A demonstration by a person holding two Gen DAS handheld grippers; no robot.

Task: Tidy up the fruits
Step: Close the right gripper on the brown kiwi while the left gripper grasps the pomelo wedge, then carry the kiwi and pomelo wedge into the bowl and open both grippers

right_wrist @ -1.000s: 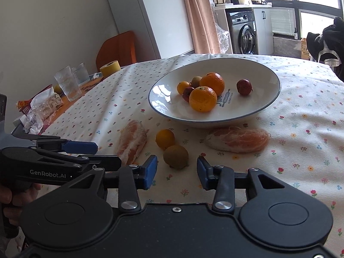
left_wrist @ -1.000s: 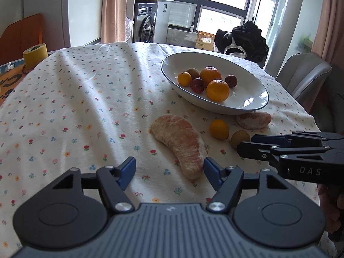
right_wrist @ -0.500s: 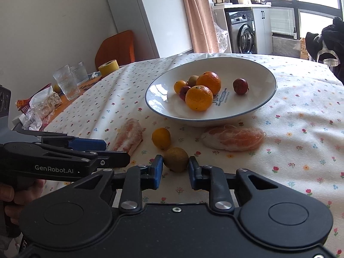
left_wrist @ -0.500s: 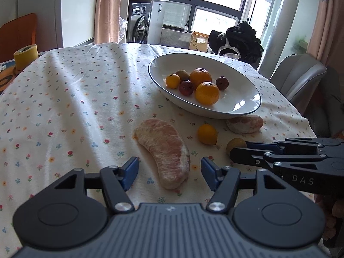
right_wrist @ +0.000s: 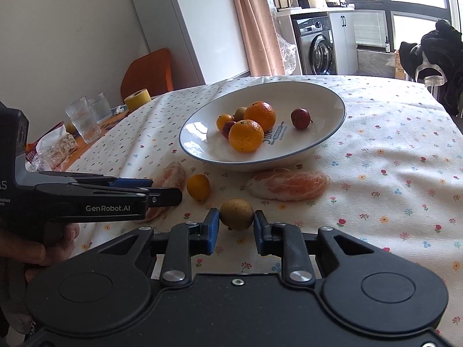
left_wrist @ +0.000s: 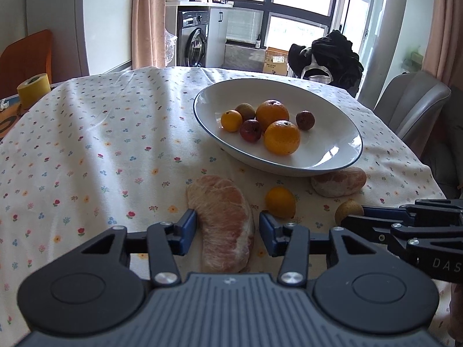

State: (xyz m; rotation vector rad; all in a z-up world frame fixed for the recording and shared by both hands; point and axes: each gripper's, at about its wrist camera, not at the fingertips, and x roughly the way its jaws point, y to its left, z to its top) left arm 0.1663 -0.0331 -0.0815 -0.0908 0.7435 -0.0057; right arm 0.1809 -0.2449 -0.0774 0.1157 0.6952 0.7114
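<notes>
Table (left_wrist: 86, 133): wears a flowery cloth; loose fruit lies on it near the bowl.
Bowl (left_wrist: 332, 156): holds two oranges and small fruits, likely where all the fruit goes.
Left gripper (left_wrist: 228, 228): jaws open around the big pomelo piece (left_wrist: 222, 211), one pad touching, not squeezing yet.
Right gripper (right_wrist: 235, 227): jaws pressed on the little brown fruit (right_wrist: 236, 213), ready to lift it.
Small yellow fruit (left_wrist: 280, 201): waits on the cloth between them.

Peeled pomelo segments (left_wrist: 224, 219), kumquat (left_wrist: 280, 201), brown fruit (right_wrist: 236, 214) beside fruit-filled bowl (left_wrist: 332, 159)
</notes>
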